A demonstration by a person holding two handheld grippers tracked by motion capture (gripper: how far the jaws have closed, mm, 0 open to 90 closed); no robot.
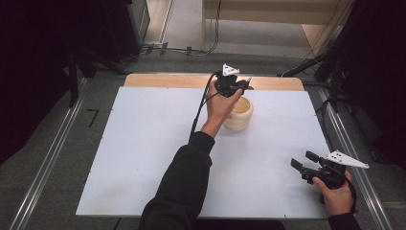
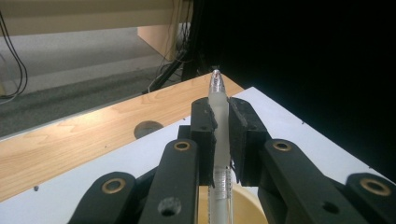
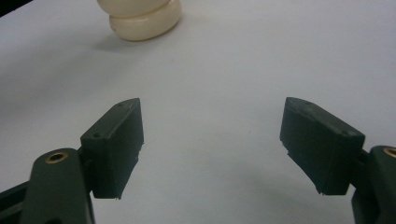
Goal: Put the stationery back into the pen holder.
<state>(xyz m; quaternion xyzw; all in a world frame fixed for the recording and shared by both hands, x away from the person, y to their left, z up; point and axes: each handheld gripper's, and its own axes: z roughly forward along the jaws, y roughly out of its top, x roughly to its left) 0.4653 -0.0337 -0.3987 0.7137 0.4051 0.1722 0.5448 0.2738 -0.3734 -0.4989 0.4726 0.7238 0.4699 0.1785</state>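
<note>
One cup [image 1: 238, 114] is sitting on the counter [image 1: 143, 143]; its inside is hidden. Above it, the left hand-held gripper [image 2: 222, 135] is clamping a pen [image 2: 218, 140]. The right hand-held gripper [image 3: 212, 144] is gaping wide, well apart.

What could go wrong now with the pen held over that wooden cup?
1. The left gripper pinches the slim translucent white pen with narrow pads, so it might pivot or slip.
2. The round pale wooden cup stands free, nothing steadying it; a bump could tip it.
3. The right gripper hangs open, far away, unable to help.
</note>
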